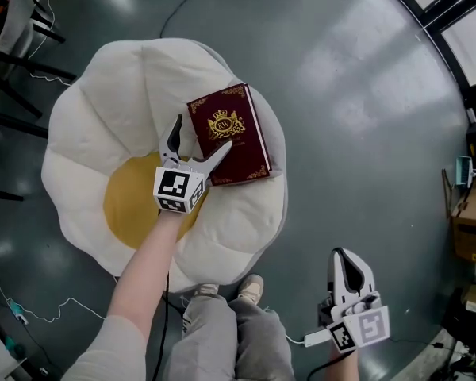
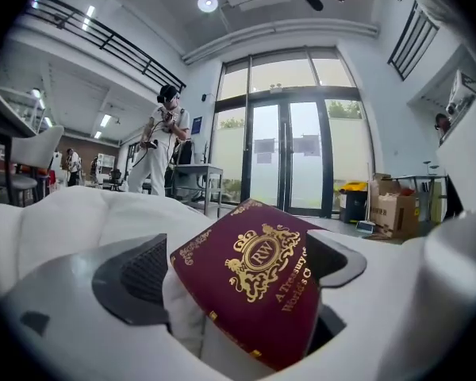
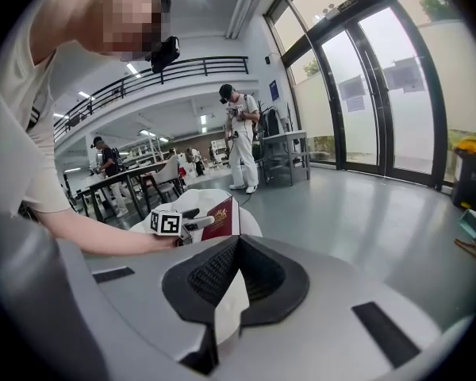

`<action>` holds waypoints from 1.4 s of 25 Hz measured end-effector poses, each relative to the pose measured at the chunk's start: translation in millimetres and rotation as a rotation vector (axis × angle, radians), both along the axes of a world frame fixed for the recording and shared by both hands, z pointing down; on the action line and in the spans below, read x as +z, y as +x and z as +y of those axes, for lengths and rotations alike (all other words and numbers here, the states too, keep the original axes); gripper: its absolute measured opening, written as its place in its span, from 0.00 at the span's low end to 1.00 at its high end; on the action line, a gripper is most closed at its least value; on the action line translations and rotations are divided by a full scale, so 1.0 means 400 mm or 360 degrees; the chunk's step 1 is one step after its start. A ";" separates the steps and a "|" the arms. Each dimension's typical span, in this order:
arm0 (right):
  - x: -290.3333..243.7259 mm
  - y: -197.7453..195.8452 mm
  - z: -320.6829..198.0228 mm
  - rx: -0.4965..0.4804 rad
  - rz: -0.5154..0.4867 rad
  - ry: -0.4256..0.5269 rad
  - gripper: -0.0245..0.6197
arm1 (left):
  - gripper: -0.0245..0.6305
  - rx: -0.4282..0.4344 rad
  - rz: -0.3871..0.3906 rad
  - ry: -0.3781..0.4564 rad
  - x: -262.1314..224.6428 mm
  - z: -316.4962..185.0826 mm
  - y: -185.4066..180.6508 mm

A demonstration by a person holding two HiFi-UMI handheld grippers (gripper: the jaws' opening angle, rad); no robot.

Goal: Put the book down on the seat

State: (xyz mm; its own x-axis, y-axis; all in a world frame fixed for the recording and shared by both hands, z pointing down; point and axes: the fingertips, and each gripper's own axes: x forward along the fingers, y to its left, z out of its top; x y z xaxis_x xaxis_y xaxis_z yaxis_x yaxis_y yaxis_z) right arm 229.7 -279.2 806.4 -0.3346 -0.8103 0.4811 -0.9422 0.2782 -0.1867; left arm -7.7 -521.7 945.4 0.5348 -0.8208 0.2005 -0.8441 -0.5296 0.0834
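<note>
Jaws of left gripper (image 1: 200,136): noted wide apart, not clamped. The near corner of the dark red hardback book with gilt crest (image 1: 230,133) stands between them. In the left gripper view a clear gap is seen on one side of the book. On the other side the book is close against the jaw, and contact cannot be confirmed.

Book: recorded cover-up on the white petal-shaped cushion seat (image 1: 95,125). It rests on the puffed lobes at the seat's far right, beside the yellow centre panel (image 1: 131,201) and not on it. It sits slightly tilted, which is judged to follow the rounded padding beneath.

Judgement: the weight appears to be carried by the seat, so the put-down is taken as essentially done. The wide jaws are read as a release. A straight withdrawal is called for, so that the corner is not dragged. Risk noted: the surface is soft and sloped near the seat's edge, so the book could slide toward the floor.

Jaws of right gripper (image 1: 347,259): seen closed together with nothing between them. It is held low at the person's right side, well apart from the seat, and is judged idle because one gripper suffices.

Further out: glossy grey floor (image 1: 341,94), a brown cardboard box (image 1: 470,228) at the right edge, and tall glass doors (image 2: 285,157) beyond.
</note>
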 end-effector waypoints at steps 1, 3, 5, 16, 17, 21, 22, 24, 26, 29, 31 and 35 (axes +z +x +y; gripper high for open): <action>-0.001 -0.003 0.000 0.0001 -0.0004 -0.0004 0.04 | 0.85 0.0006 0.0005 -0.0001 -0.008 0.004 -0.001; -0.016 -0.012 0.000 0.0002 -0.0015 -0.0011 0.04 | 0.85 0.0001 0.0039 -0.0022 -0.035 0.012 -0.005; -0.051 -0.022 0.000 -0.0002 -0.0025 -0.0014 0.04 | 0.85 0.0003 0.0064 -0.0032 -0.087 0.031 -0.005; -0.401 -0.098 -0.013 -0.0099 0.0003 0.0108 0.04 | 0.84 0.0023 0.0101 0.0095 -0.576 0.149 -0.025; -0.435 -0.107 -0.010 -0.0103 0.0001 0.0119 0.04 | 0.84 0.0017 0.0103 0.0108 -0.626 0.159 -0.034; -0.566 -0.130 0.008 -0.0096 -0.0017 0.0142 0.04 | 0.79 0.0007 0.0100 0.0145 -0.817 0.208 -0.069; -0.597 -0.132 0.013 -0.0088 -0.0022 0.0146 0.04 | 0.77 0.0006 0.0100 0.0156 -0.865 0.219 -0.077; -0.657 -0.138 0.024 -0.0091 0.0034 0.0158 0.04 | 0.68 0.0003 0.0101 0.0183 -0.960 0.239 -0.095; -0.712 -0.150 0.039 -0.0127 0.0162 0.0176 0.04 | 0.57 -0.0005 0.0086 0.0221 -1.052 0.264 -0.110; -0.805 -0.173 0.057 -0.0157 0.0224 0.0215 0.04 | 0.53 0.0002 0.0015 0.0312 -1.188 0.315 -0.122; -0.874 -0.188 0.067 -0.0156 0.0207 0.0242 0.04 | 0.46 0.0005 -0.0006 0.0368 -1.282 0.354 -0.127; -1.007 -0.216 0.089 -0.0183 0.0187 0.0328 0.04 | 0.41 0.0039 -0.0019 0.0396 -1.427 0.433 -0.128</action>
